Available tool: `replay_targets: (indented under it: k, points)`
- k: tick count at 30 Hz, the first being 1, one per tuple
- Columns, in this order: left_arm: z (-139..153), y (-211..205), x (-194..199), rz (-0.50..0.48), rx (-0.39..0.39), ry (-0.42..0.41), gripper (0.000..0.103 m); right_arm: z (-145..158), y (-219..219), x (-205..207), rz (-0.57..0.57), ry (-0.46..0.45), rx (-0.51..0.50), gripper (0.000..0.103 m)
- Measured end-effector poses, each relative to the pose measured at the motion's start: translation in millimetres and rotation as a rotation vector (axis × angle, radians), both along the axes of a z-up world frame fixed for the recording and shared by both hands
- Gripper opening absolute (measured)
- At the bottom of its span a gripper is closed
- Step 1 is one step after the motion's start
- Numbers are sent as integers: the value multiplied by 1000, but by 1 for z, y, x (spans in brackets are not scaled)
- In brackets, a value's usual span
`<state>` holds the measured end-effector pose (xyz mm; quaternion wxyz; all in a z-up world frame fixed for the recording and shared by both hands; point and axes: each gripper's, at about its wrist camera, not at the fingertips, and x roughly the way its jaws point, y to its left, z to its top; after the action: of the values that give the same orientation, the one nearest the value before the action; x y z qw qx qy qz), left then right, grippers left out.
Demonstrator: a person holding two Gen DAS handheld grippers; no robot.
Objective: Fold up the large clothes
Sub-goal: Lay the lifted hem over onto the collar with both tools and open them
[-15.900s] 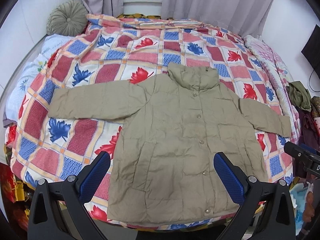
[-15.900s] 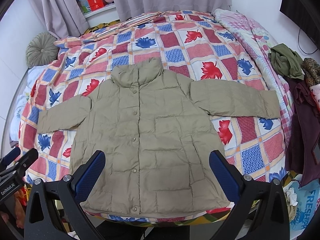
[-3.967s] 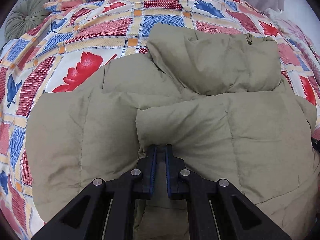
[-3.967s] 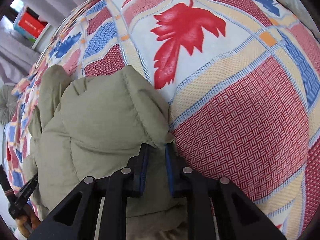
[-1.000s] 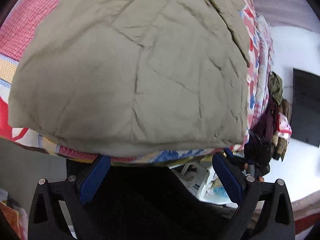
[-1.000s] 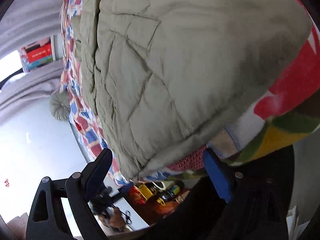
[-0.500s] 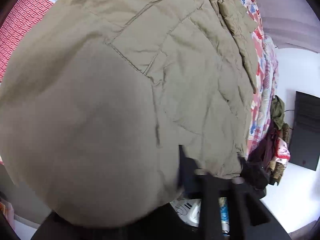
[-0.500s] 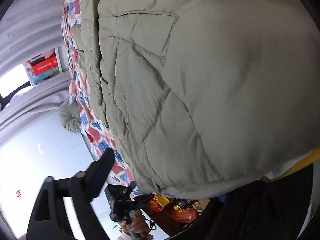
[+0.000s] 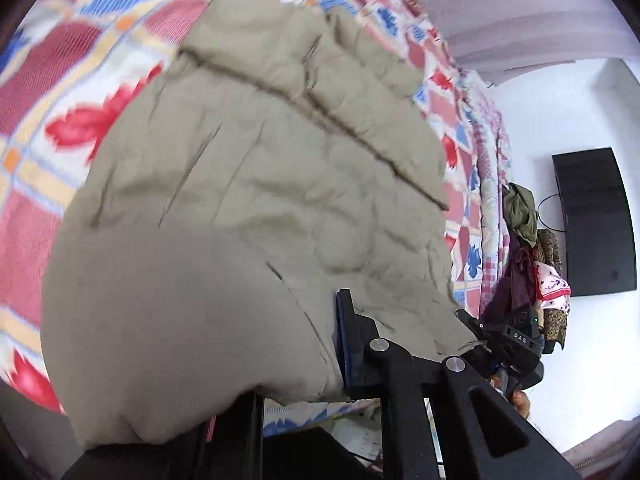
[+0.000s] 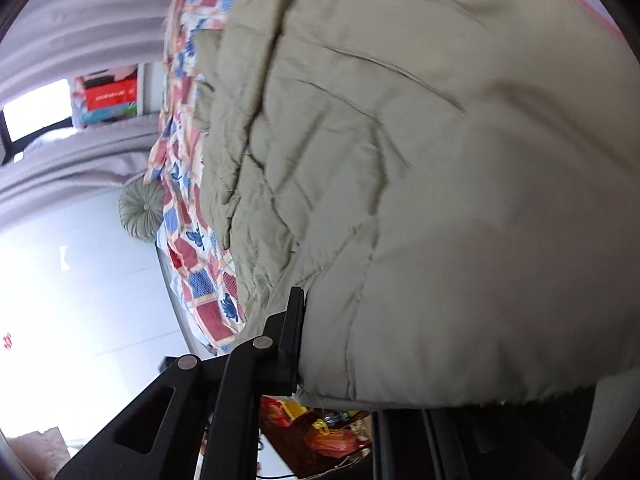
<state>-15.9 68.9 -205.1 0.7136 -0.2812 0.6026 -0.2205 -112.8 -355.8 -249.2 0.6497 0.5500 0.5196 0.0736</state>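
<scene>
Here the khaki quilted jacket (image 9: 248, 208) fills mid-frame in both views, puffy, creased, its hem lifted off the patchwork bed (image 9: 60, 92). Left tongs (image 9: 340, 344) and right tongs (image 10: 302, 340) are both closing, hem fabric pinched between them. Lettering on a red box (image 10: 110, 98) at upper left is unreadable.

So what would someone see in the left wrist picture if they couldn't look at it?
The left gripper is closing its jaws on the hem of a puffy khaki jacket, which lies on a bed with a red-and-blue leaf quilt. A dark screen hangs on the white wall.
</scene>
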Motion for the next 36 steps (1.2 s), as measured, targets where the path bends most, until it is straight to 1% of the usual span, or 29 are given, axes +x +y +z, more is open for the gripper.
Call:
replay_targets:
  k: [2,7,12,14,17,19,21,24,27,31,33,36]
  points:
    - [15,-2,15,-5,16,-56,16,15,-1,12,32,-33,-48,13]
    - [51,-10,58,-17,59,-201,16,58,-4,57,117,-126,-208,13]
    - [83,-20,115,-13,105,-329,16,101,-3,120,199,-225,-387,13]
    - [93,-26,139,-4,127,-373,16,116,-3,148,219,-261,-444,13]
    - [101,-36,179,22,184,-432,16,135,-2,193,242,-312,-534,13]
    - [101,-45,202,45,225,-457,16,144,-1,225,246,-337,-578,13]
    - [97,-52,226,66,267,-480,16,146,1,256,244,-352,-615,13]
    - [78,-65,260,76,338,-479,16,137,1,294,230,-345,-642,13]
    - [48,-74,287,77,392,-442,16,115,0,328,222,-307,-667,13]
    - [3,-81,309,73,443,-384,17,76,-2,356,227,-247,-677,13]
    - [-17,-85,317,73,472,-361,17,54,-2,363,229,-223,-675,13]
    - [-35,-92,323,74,511,-343,17,24,-4,369,210,-180,-655,13]
